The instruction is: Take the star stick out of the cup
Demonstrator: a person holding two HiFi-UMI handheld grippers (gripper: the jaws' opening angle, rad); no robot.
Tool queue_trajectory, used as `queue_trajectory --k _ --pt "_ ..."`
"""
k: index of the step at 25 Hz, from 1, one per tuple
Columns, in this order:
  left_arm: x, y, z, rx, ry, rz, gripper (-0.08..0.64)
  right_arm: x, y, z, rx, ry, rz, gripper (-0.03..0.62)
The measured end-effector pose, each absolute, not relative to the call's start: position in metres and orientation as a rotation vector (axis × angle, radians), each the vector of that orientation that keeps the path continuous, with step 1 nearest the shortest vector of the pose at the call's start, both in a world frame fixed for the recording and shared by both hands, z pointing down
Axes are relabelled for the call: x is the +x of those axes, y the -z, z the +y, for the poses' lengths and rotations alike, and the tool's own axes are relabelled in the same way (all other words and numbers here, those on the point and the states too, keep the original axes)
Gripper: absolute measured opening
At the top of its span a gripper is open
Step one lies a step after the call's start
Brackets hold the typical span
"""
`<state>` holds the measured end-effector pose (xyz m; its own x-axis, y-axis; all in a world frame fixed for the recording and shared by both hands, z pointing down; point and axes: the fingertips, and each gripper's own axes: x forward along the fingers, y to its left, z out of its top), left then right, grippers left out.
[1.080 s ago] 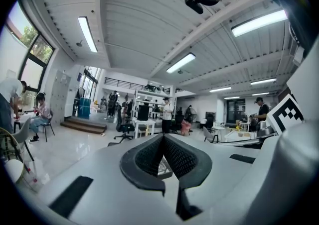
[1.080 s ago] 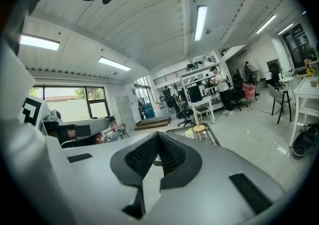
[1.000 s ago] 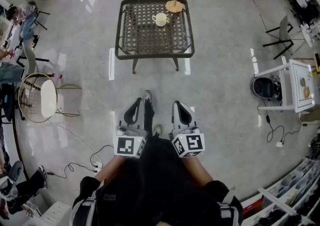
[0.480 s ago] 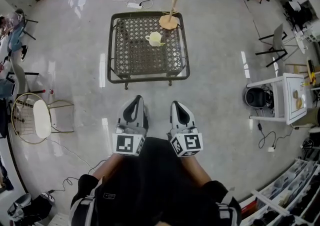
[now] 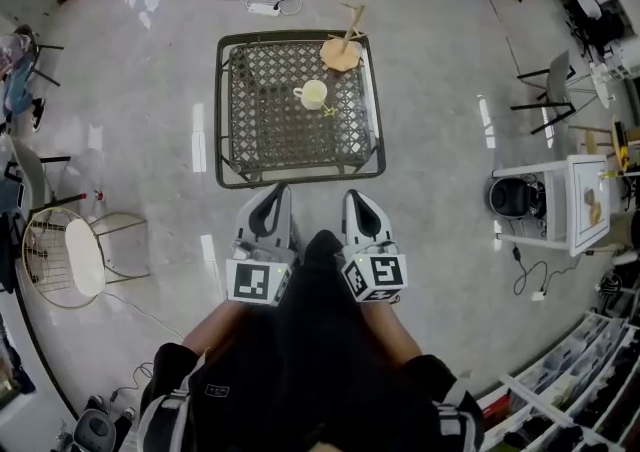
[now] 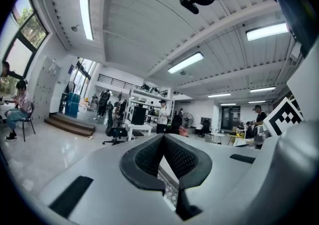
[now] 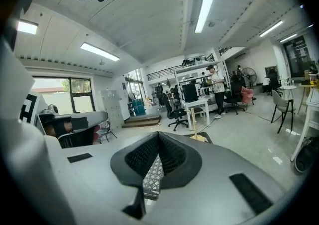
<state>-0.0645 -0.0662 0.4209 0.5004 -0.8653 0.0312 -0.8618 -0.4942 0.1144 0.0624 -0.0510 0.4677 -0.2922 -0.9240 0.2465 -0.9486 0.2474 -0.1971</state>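
Note:
A pale cup (image 5: 313,94) stands on the dark lattice-top table (image 5: 250,140), right of its middle. A thin yellowish stick (image 5: 328,111) leans out of the cup toward me; its star end is too small to make out. My left gripper (image 5: 271,202) and right gripper (image 5: 357,202) are side by side in front of my body. Their tips point at the table's near edge, short of the cup. Both are shut and hold nothing. In the left gripper view the left gripper (image 6: 163,137) has its pads meeting at the tip. The right gripper (image 7: 158,134) looks the same in its own view.
A wooden disc stand with an upright stick (image 5: 341,52) sits at the table's far right corner. A wire chair with a white seat (image 5: 75,250) stands at the left. A white cart (image 5: 590,200) and a black round unit (image 5: 510,195) are on the right. A power strip and cable (image 5: 262,8) lie beyond the table.
The table has come closer in the head view and now sits just ahead of both gripper tips. Both grippers stay shut and side by side.

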Motion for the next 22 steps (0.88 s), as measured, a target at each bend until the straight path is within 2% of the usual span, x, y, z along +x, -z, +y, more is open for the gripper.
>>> queue_trajectory --k 14,22 --pt "-0.07 -0.44 -0.165 2.517 0.075 -1.558 0.016 0.074 -0.512 -0.183 1.809 -0.602 -2.366 0.011" --pt "-0.054 -0.438 -0.24 2.489 0.035 -1.564 0.016 0.089 -0.589 -0.249 1.727 -0.878 -2.227 0.023"
